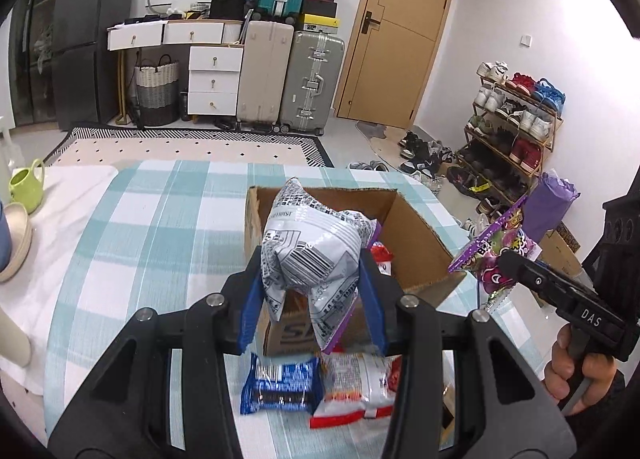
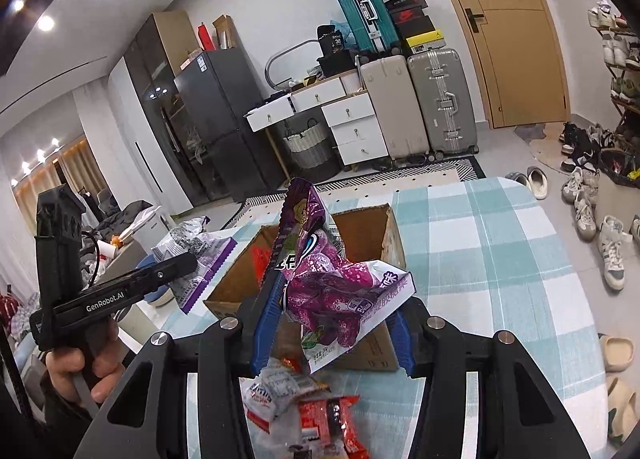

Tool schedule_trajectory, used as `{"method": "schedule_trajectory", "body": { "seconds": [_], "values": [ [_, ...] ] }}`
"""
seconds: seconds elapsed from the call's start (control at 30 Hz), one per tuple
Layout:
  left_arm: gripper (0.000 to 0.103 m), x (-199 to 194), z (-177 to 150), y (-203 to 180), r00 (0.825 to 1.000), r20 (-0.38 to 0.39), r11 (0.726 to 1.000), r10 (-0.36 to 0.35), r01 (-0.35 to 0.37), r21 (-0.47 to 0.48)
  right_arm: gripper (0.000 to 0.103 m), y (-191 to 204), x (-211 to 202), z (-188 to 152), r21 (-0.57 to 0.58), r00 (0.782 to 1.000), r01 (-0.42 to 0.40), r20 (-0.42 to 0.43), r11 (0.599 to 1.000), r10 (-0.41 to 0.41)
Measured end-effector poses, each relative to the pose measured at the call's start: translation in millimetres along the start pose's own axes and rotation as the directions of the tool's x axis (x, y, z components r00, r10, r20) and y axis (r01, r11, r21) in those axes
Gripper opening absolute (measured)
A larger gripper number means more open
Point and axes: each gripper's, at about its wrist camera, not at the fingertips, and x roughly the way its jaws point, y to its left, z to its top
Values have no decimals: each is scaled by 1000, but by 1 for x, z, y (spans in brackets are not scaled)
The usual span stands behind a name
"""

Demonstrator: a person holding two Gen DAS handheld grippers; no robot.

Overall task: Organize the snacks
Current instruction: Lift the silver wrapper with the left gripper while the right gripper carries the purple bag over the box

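Note:
My left gripper (image 1: pixel 312 271) is shut on a white and grey snack bag (image 1: pixel 316 251) with a purple edge, held over the near side of the open cardboard box (image 1: pixel 420 243). My right gripper (image 2: pixel 336 299) is shut on a purple grape snack bag (image 2: pixel 332 291), held over the box (image 2: pixel 236 283). The right gripper with its purple bag (image 1: pixel 500 255) shows at the right of the left wrist view. The left gripper with its white bag (image 2: pixel 192 259) shows at the left of the right wrist view. A blue packet (image 1: pixel 280 387), a white-red packet (image 1: pixel 356 387) and red packets (image 2: pixel 324 415) lie on the checked tablecloth near me.
A green watering can (image 1: pixel 26 185) and a beige bowl (image 1: pixel 16 243) stand at the table's left. A red packet (image 1: pixel 382 255) lies in the box. Beyond the table are suitcases (image 1: pixel 292 79), white drawers (image 1: pixel 214 79), a door and a shoe rack (image 1: pixel 512 127).

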Motion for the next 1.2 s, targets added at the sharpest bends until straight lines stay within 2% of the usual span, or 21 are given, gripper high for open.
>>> {"method": "schedule_trajectory", "body": {
  "seconds": [0.53, 1.2],
  "values": [
    [40, 67, 26, -11, 999, -23, 997, 25, -23, 71, 49, 8, 62, 24, -60, 999, 25, -25, 998, -27],
    [41, 141, 29, -14, 997, -66, 993, 31, -23, 118, 49, 10, 120, 22, -163, 988, 79, -121, 983, -99]
  ]
}}
